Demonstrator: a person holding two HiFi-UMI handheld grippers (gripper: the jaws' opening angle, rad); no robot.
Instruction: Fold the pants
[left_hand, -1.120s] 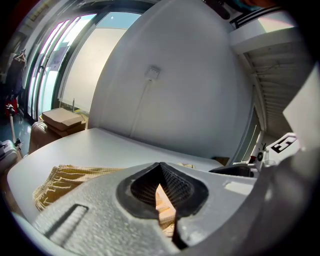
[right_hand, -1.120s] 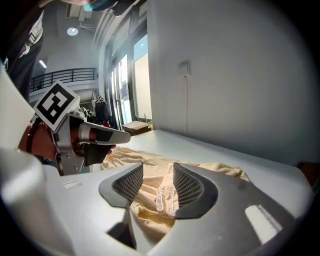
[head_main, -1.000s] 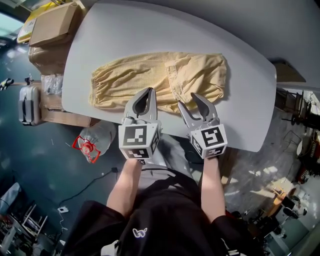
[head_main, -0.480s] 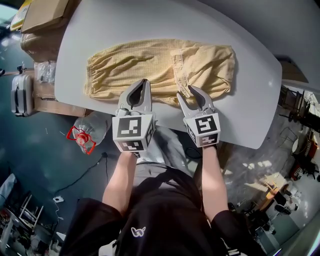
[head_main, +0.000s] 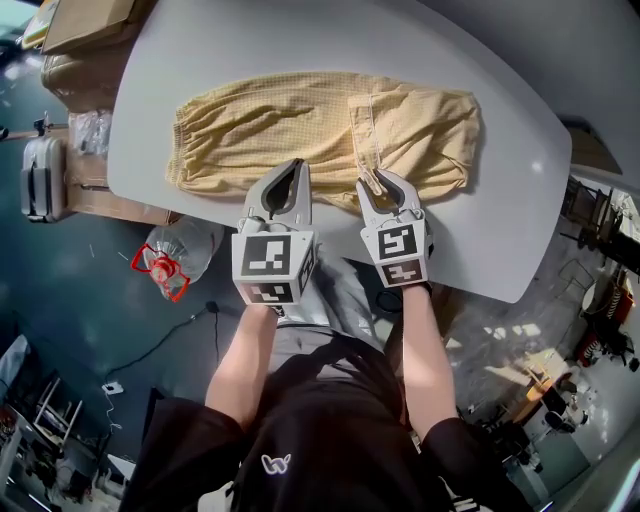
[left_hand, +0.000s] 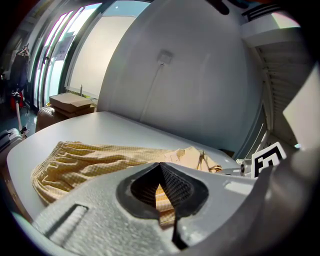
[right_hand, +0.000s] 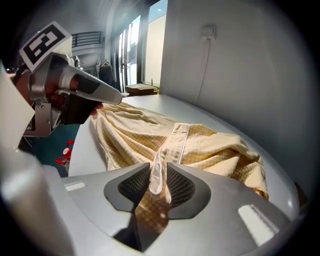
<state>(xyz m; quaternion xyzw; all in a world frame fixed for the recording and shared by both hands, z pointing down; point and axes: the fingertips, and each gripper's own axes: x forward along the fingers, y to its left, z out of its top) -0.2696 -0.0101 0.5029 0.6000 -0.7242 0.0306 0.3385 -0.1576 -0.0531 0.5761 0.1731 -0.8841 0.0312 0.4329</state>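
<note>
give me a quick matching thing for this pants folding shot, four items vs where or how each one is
Things:
1 pants
2 left gripper
3 right gripper
4 bottle

Places or states:
a on the floor
b jaws together
c spread out on the table
d fold of cloth between its jaws

Pairs: 1-c, 2-b, 3-d, 4-a

The right gripper's jaws have just been closing, and a fold of the pants stands between them.

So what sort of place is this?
Probably a workshop or lab, not a home: brown cardboard boxes stacked beside the white rounded table, a big clear plastic water bottle on the dark floor, metal stands nearby.
</note>
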